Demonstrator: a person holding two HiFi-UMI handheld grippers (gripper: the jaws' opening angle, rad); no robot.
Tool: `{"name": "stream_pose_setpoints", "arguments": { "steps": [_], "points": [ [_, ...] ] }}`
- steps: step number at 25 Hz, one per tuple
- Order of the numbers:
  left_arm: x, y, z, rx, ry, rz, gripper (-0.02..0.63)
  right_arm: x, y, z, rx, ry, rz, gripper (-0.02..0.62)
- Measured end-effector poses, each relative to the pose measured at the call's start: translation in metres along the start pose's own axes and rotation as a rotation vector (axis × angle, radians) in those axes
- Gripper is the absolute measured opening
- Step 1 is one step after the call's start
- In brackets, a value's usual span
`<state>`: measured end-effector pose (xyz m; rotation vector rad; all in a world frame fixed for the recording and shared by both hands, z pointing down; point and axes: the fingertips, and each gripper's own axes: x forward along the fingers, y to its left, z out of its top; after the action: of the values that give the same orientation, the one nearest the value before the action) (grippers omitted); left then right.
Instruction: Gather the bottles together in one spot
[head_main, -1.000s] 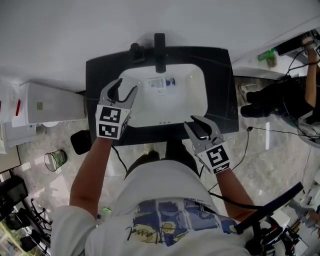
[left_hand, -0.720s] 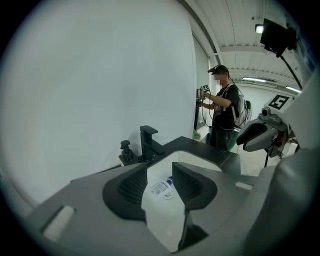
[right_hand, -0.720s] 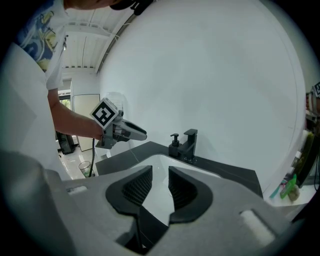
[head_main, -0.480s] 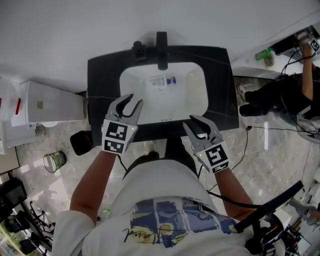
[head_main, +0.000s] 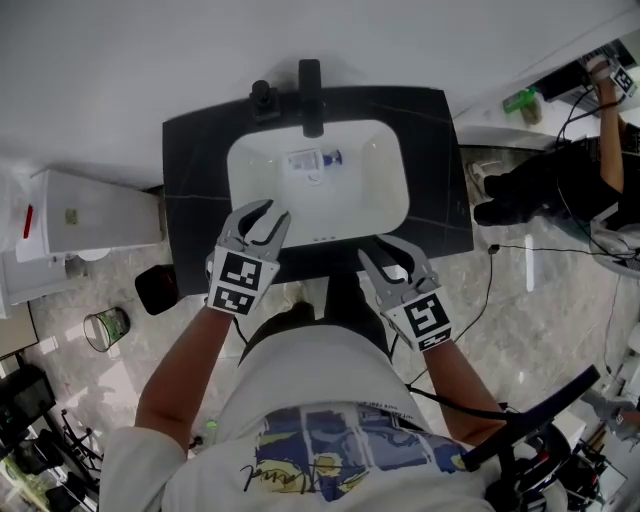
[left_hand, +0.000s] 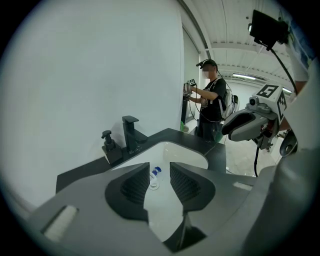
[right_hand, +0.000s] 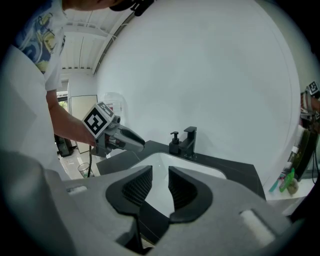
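Both hand-held grippers at the near edge of a washbasin

My left gripper, jaws just closing partway, apart and empty, hovers over the white ceramic sink's near-left rim. My right gripper is near-right, jaws slightly apart and empty. A small clear blue-capped plastic bottle lies at the far end of the sink, below the black tap.

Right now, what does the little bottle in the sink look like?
The bottle is small and looks like clear plastic, with a blue cap and a pale label around its middle. It lies on its side on the floor of the white basin, near the black faucet, cap toward the picture's right in the head view. Only the basin touches it. Whether it holds anything cannot be told.
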<state>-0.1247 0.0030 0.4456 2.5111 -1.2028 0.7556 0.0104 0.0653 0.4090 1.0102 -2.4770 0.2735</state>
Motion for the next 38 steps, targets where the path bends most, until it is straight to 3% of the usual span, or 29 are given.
{"name": "stream_pose_setpoints", "arguments": {
  "steps": [10,21,30,38],
  "points": [
    [0.088,-0.033,-0.005,0.06,0.095,-0.069,0.14,-0.01,-0.034,-0.019,0.043,0.018,-0.015,0.1],
    [0.206,-0.034,-0.047,0.171,0.314,-0.053,0.162,-0.018,-0.093,-0.044,0.096,0.057,-0.007,0.1],
    [0.284,-0.017,-0.09,0.314,0.487,-0.015,0.176,-0.02,-0.133,-0.065,0.129,0.104,0.005,0.1],
    [0.318,-0.003,-0.125,0.508,0.639,0.012,0.178,-0.019,-0.153,-0.076,0.156,0.132,0.014,0.1]
  ]
}}
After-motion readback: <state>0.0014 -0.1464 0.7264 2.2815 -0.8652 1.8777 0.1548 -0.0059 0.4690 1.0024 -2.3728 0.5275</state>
